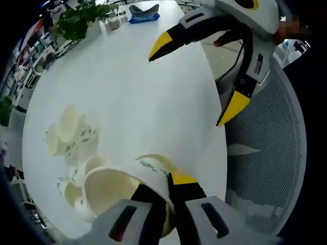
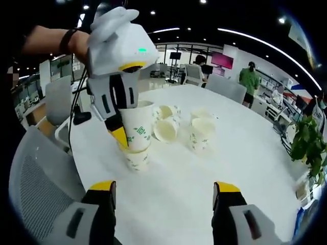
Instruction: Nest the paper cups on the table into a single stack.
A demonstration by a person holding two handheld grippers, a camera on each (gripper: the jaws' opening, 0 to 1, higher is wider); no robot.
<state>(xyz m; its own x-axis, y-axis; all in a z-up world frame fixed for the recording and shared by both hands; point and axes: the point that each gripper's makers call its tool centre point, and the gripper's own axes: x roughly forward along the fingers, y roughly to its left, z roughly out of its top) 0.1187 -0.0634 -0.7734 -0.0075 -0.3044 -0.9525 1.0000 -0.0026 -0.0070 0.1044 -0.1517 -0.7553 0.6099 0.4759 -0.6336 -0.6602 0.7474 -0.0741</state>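
My left gripper [image 1: 166, 186] is shut on the wall of a white paper cup with green print [image 1: 112, 189], one finger inside it and one outside. In the right gripper view that left gripper [image 2: 125, 133] holds the cup [image 2: 139, 122] upright, its base in the mouth of a second cup [image 2: 137, 159] standing on the white table [image 2: 245, 168]. Several loose cups [image 2: 166, 128] [image 2: 202, 133] stand or lie just behind; they also appear in the left gripper view [image 1: 66, 132]. My right gripper [image 2: 163, 187] is open and empty, short of the cups; it hangs open over the table edge [image 1: 199, 76].
A grey mesh chair [image 1: 271, 153] [image 2: 36, 168] stands at the table edge near me. A potted plant [image 1: 76, 20] [image 2: 309, 143] sits at the table's far side, with a blue item [image 1: 144, 18] near it. People stand in the office behind [image 2: 249, 76].
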